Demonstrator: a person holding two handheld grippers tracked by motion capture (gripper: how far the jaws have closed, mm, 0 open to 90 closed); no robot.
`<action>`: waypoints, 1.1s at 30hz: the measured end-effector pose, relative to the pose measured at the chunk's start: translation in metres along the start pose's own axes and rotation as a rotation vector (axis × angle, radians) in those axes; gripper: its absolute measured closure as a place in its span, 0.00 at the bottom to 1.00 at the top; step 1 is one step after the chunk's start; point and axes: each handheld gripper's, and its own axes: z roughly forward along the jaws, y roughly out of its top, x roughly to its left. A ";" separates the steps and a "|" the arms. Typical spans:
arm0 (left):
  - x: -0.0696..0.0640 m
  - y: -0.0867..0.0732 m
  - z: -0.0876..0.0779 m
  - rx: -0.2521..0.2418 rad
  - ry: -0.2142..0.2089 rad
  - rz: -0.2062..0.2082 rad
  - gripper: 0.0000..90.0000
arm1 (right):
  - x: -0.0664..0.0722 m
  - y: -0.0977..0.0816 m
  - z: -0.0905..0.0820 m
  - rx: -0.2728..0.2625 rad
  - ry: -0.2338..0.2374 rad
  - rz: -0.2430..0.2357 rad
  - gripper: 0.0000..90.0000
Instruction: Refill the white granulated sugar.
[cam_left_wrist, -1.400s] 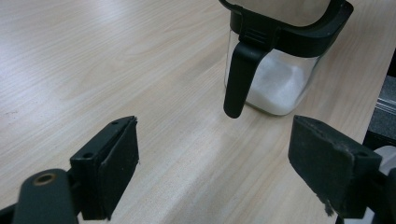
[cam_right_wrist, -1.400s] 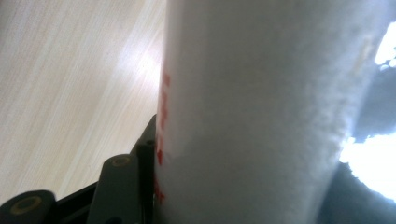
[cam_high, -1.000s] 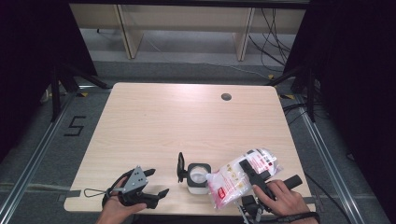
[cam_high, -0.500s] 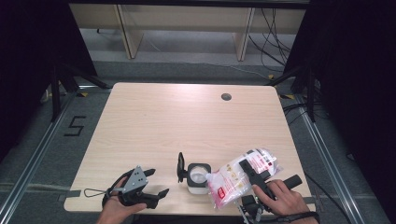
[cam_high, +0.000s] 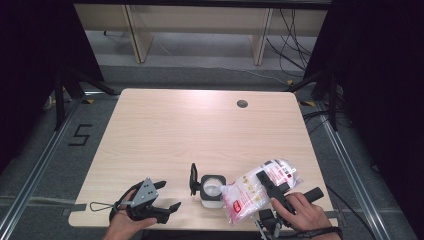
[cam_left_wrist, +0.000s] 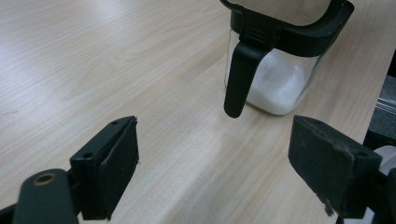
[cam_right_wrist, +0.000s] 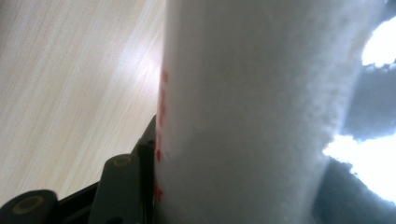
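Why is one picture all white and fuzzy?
In the right gripper view the bag sits right against the lens, so it blurs, with bright glare at the right edge. The left gripper view shows the jar sharply, the table softly shiny.

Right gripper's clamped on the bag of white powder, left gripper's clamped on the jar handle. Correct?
Not quite. The left gripper holds nothing: the left gripper view shows its jaws open on bare table, short of the jar's black handle. The right gripper is indeed clamped on the bag.
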 end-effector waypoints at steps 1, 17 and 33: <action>0.000 0.000 0.000 -0.002 0.003 0.000 0.18 | 0.000 0.000 -0.001 0.005 -0.007 0.005 0.54; 0.000 0.000 0.000 -0.004 0.005 0.008 0.18 | -0.004 0.000 -0.001 -0.007 -0.014 -0.033 0.54; 0.001 0.000 0.000 0.002 -0.001 0.019 0.18 | -0.002 0.001 -0.001 0.009 -0.008 -0.020 0.55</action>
